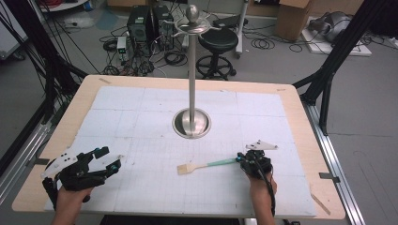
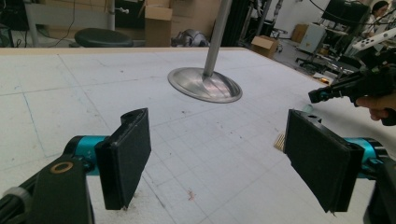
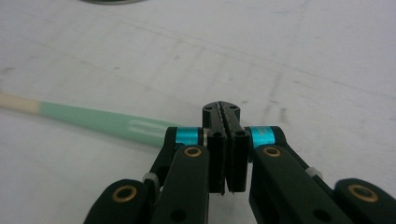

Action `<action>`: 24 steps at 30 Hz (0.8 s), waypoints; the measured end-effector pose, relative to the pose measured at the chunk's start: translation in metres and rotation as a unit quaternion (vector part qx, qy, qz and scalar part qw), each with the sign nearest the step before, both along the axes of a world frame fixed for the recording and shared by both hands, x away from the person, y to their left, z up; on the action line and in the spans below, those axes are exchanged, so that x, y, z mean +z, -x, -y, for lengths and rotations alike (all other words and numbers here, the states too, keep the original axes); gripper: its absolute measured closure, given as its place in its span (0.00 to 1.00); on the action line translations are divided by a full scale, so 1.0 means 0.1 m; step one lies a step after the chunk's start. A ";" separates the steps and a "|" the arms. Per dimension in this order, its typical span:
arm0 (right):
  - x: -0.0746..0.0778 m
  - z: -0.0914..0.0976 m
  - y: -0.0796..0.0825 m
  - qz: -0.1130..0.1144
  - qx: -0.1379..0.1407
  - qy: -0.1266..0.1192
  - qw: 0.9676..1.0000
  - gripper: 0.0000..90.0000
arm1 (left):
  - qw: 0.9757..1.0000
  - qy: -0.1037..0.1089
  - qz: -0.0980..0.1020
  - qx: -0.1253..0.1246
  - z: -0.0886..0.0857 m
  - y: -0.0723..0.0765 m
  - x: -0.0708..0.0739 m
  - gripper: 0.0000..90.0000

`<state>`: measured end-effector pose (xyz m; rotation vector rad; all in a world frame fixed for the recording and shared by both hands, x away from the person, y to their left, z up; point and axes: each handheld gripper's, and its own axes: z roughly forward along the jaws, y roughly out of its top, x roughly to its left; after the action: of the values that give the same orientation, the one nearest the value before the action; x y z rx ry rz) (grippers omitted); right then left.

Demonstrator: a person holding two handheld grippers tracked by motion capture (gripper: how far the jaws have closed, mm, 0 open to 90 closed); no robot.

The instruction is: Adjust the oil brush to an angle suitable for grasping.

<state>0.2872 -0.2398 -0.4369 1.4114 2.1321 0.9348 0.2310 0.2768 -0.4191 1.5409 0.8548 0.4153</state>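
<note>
The right claw (image 1: 240, 159) lies low over the desk (image 1: 291, 101), jaws pressed together, empty, touching the brush (image 1: 206, 165) handle's end. The left claw (image 1: 109, 158) hovers wide open, empty.

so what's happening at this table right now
A person works with a gripper in each hand. The right gripper, jaws shut, sits at the green handle end of a brush lying flat on the white mat; whether it grips the handle is unclear. The left gripper is open and holds nothing. A metal stand rises mid-table.
</note>
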 end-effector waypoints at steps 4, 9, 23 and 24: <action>-0.04 -0.01 -0.04 -0.010 -0.001 0.010 1.000 0.99 | 1.000 -0.003 -0.001 0.000 0.00 0.00 0.00 0.26; -0.04 -0.11 -0.02 -0.014 0.014 -0.002 1.000 0.99 | 1.000 0.000 0.000 0.001 -0.01 0.00 0.00 0.26; -0.04 -0.74 -0.11 -0.025 0.073 -0.012 0.997 0.98 | 1.000 0.007 0.002 0.004 -0.04 0.00 0.01 0.26; -0.04 -0.78 -0.12 -0.025 0.075 -0.012 0.997 0.98 | 1.000 0.007 0.002 0.004 -0.04 0.00 0.01 0.26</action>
<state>0.2989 -0.1613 -0.4409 1.3133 2.2976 0.9917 0.2309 0.2808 -0.4184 1.5245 0.8595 0.4164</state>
